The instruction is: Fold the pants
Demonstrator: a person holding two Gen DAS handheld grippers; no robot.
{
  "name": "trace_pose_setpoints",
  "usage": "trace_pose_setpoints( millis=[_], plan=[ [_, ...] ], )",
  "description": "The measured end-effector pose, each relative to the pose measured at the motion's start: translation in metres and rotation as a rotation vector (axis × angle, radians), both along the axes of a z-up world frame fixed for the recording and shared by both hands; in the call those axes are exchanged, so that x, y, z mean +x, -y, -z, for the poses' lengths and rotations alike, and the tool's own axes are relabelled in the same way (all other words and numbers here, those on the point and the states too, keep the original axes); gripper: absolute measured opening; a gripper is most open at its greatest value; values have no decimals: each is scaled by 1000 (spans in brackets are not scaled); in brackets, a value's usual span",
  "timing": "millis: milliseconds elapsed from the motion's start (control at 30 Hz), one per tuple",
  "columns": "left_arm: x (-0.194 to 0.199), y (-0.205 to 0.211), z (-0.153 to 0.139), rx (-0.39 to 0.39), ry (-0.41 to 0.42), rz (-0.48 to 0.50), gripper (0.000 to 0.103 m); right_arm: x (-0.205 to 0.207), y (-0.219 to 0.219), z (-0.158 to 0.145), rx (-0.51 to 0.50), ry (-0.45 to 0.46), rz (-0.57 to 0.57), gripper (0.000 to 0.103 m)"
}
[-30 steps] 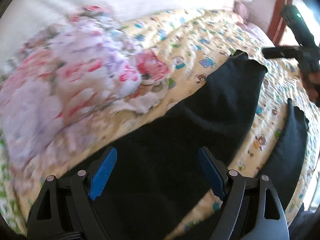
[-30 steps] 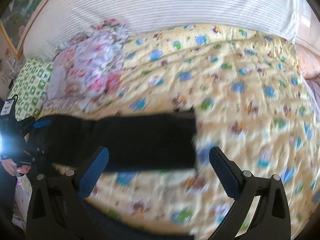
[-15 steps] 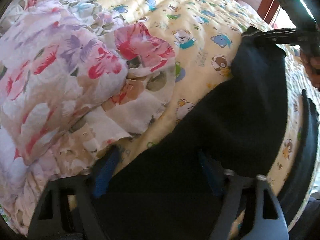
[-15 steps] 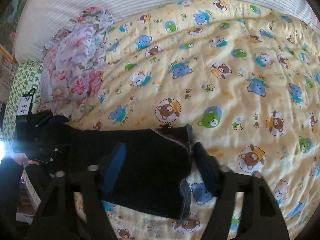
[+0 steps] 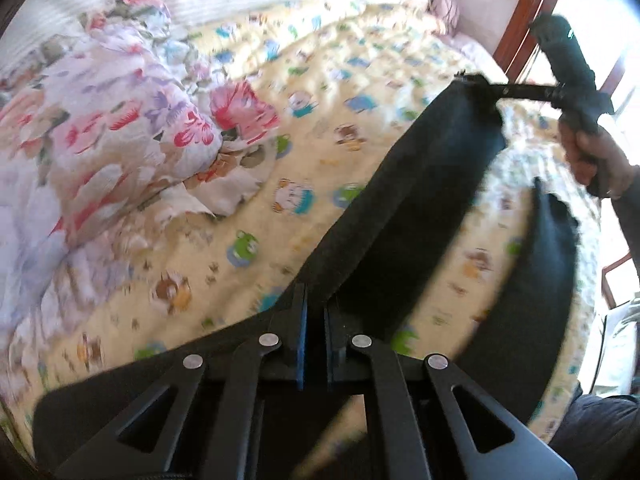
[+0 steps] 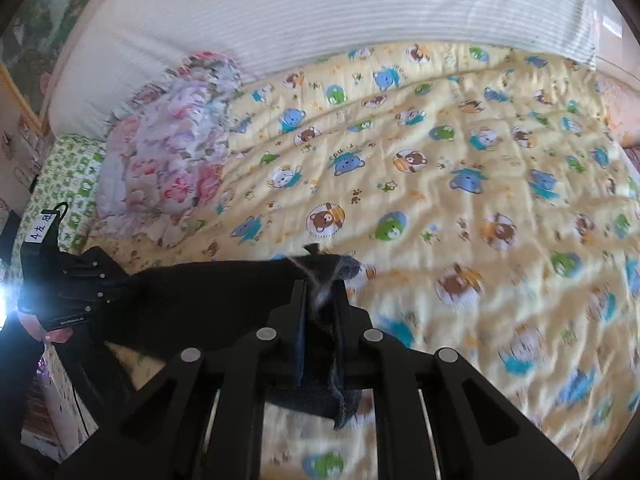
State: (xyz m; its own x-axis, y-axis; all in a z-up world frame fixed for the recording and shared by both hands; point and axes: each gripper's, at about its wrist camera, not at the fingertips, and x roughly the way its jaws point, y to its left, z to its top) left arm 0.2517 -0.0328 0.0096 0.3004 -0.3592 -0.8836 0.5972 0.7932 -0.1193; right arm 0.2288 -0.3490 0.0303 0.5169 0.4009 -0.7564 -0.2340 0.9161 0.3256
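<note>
Black pants (image 5: pixel 420 200) lie stretched across a yellow bear-print quilt (image 5: pixel 320 80). My left gripper (image 5: pixel 314 300) pinches the fabric at the near end, its blue pads closing down tight on it. One leg runs up to my right gripper (image 5: pixel 474 80), held by a hand (image 5: pixel 592 156); the other leg (image 5: pixel 540 280) lies loose to the right. In the right wrist view my right gripper (image 6: pixel 320 292) has the frayed hem of the pants (image 6: pixel 220 292) bunched between its closing jaws, and the pads press on it. The left gripper (image 6: pixel 120 280) grips the far end.
A crumpled floral blanket (image 5: pixel 120 120) is heaped on the quilt's left side, also in the right wrist view as a floral blanket (image 6: pixel 176 152). A white striped headboard (image 6: pixel 320 8) backs the bed. A wooden frame (image 5: pixel 520 20) stands at the far right.
Both grippers went from wide open to closed on the pants. The left one dipped to the fabric and drew back; the leg now hangs taut between the two grippers.
</note>
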Motion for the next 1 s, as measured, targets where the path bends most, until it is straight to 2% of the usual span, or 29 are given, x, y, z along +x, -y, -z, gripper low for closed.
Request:
trace_pose_setpoints(
  millis=[200, 333, 567, 700, 1000],
  plan=[
    [-47, -5, -28, -73, 18, -19, 5, -44, 9, -10, 34, 48, -8, 10],
    [-74, -2, -36, -106, 13, -31, 5, -74, 13, -16, 46, 96, -16, 10],
    [-120, 1, -39, -158, 10, -52, 5, -121, 22, -20, 76, 172, -28, 9],
    [-142, 5, -34, -151, 27, -63, 5, -140, 27, -11, 89, 180, -24, 9],
    [-174, 7, -32, -190, 25, -92, 5, -176, 37, 1, 163, 212, 8, 9]
  ],
)
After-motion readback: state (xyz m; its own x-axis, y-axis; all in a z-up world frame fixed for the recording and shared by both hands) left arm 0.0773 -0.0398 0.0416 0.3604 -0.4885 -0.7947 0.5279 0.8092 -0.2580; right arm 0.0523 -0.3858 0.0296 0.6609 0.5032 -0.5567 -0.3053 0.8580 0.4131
